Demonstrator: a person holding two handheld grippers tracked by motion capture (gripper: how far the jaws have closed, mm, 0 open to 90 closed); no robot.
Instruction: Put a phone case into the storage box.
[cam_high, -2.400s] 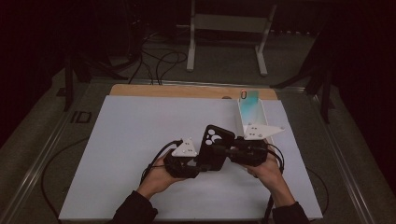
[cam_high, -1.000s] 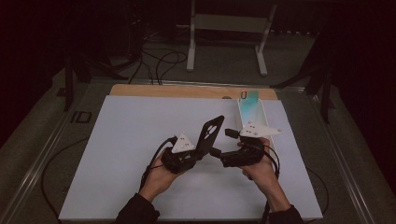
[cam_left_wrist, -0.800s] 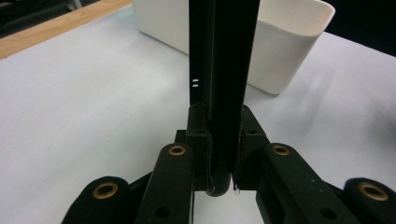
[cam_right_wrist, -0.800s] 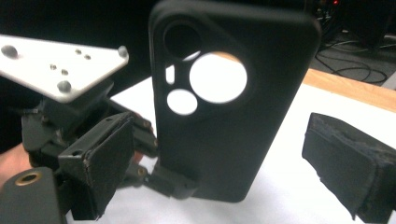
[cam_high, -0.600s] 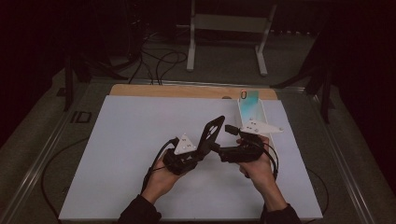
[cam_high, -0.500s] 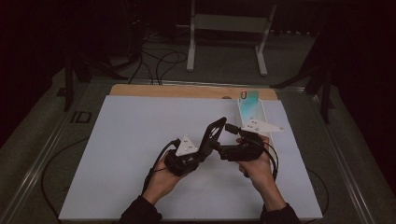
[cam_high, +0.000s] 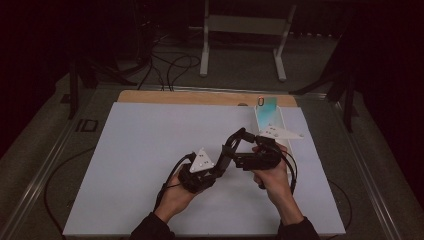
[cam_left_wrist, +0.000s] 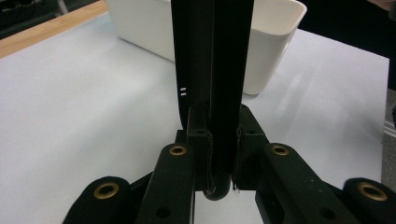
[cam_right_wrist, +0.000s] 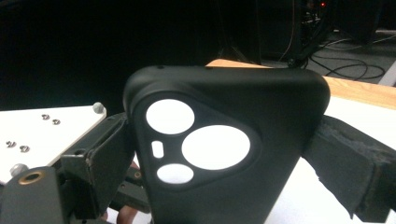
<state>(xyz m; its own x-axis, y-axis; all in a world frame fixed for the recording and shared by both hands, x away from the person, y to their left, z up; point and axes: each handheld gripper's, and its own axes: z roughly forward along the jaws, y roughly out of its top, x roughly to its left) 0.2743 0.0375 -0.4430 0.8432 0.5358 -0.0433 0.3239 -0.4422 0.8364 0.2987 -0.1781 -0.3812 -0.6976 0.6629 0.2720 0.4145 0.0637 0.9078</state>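
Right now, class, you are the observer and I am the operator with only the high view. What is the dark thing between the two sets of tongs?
Observer: A black phone case. The right gripper view shows the camera cutouts in its back.
Operator: How do the left tongs hold it?
Observer: Edge-on. The left tongs are clamped on its thin edge, with a pad on each face.
Operator: And the right tongs?
Observer: The right tongs span its width, with a pad against each long side.

A matt black rubbery phone case (cam_right_wrist: 224, 149), smooth white plastic bin (cam_left_wrist: 275, 42), bare wooden board edge (cam_high: 200, 97).
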